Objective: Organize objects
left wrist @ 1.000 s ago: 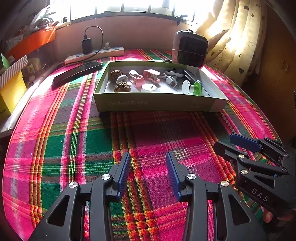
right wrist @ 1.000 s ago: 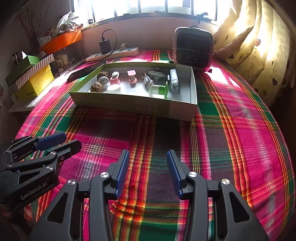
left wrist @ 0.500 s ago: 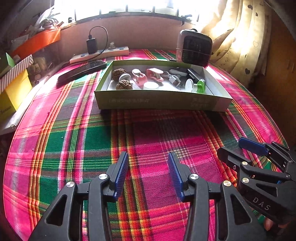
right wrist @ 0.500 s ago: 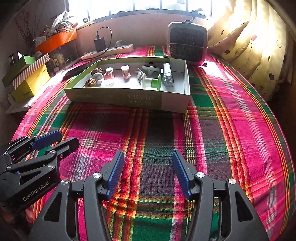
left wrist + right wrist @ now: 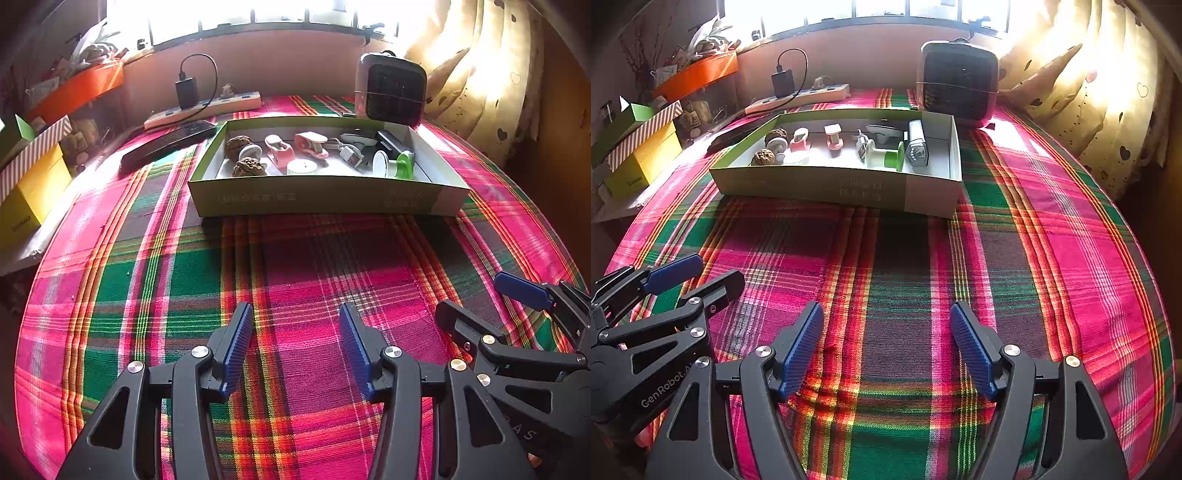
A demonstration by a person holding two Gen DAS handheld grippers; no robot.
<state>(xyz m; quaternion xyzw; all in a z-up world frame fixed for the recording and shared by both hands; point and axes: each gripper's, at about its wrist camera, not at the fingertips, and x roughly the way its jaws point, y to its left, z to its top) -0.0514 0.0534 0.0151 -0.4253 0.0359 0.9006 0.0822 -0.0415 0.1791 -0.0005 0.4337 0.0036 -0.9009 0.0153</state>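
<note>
Box (image 5: 325,199) of small items sits well ahead of the wide-open, empty left hand-held gripper (image 5: 295,347), and ahead-left of the equally wide right hand-held gripper (image 5: 886,347), whose reach could snag the box wall and shove it.

The right gripper (image 5: 886,347) hangs wide open above the plaid cloth (image 5: 1052,258). The left gripper (image 5: 698,275) is beside it, also open. A shallow box (image 5: 849,186) holds small things.
</note>
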